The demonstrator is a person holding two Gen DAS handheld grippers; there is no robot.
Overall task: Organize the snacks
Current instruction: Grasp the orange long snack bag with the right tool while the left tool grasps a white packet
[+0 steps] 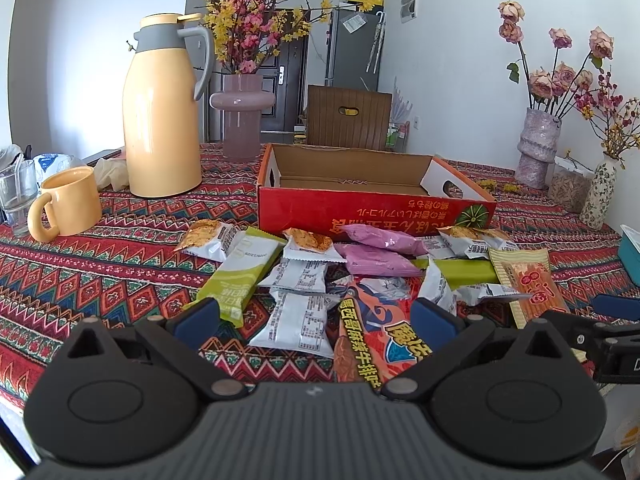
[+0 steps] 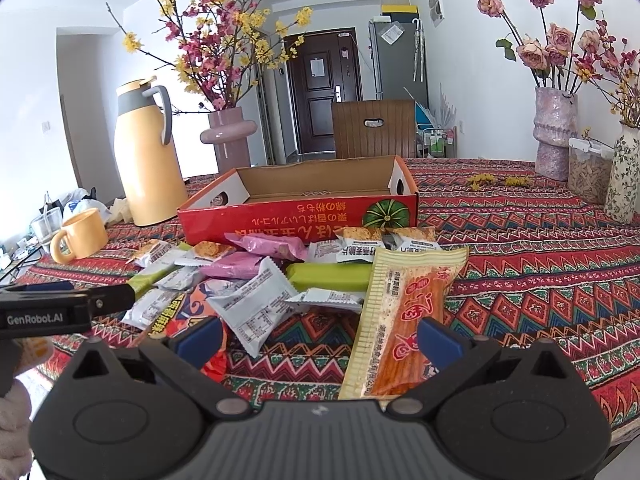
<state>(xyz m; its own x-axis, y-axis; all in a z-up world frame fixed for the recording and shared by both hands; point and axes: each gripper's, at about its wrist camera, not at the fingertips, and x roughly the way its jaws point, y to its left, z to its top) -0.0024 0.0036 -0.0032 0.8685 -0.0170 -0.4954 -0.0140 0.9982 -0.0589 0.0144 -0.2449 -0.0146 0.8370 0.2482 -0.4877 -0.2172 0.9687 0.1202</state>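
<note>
A pile of snack packets lies on the patterned tablecloth in front of an open red cardboard box (image 1: 360, 208) (image 2: 296, 216), whose inside looks bare. The pile holds white packets (image 1: 296, 320), pink packets (image 1: 376, 260), green bars (image 1: 240, 276) (image 2: 328, 274), a large orange bag (image 1: 376, 332) and a long orange-and-cream packet (image 2: 404, 320) (image 1: 528, 280). My left gripper (image 1: 316, 320) is open, just short of the white packets and orange bag. My right gripper (image 2: 320, 340) is open, with the long orange packet's near end between its fingers.
A yellow thermos jug (image 1: 164, 112), yellow mug (image 1: 68, 204) and glass (image 1: 16, 196) stand at the left. A pink vase (image 1: 240, 120) stands behind the box. Flower vases (image 2: 554, 132) and a clear jar (image 2: 588, 172) stand at the right. A wooden chair (image 2: 372, 128) is at the far edge.
</note>
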